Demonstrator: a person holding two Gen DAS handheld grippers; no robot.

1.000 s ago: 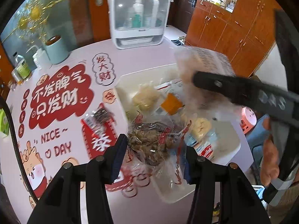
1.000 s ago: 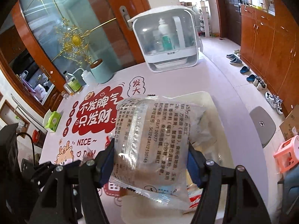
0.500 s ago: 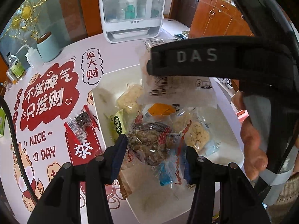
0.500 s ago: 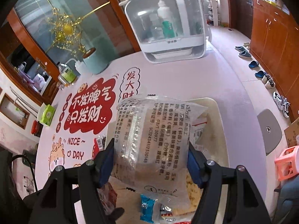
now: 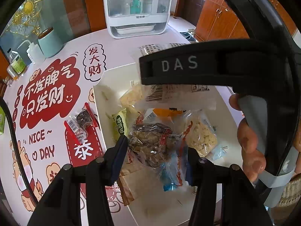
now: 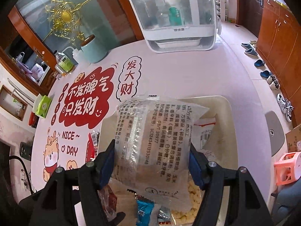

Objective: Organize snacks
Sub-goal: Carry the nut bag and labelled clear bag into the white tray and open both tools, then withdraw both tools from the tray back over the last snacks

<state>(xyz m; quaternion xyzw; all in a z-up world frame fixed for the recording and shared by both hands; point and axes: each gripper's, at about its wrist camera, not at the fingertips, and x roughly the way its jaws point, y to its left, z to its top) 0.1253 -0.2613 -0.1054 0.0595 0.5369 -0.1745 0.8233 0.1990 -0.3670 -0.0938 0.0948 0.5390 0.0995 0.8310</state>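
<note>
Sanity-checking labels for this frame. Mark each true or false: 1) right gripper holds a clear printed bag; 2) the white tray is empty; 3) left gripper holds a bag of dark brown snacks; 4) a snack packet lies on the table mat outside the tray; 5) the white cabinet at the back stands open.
1) True: the right gripper is clamped on the clear printed bag.
2) False: the white tray holds several snack packets.
3) True: the left gripper has the dark brown snack bag between its pads.
4) True: a small dark packet lies left of the tray.
5) False: the white cabinet is closed.
</note>
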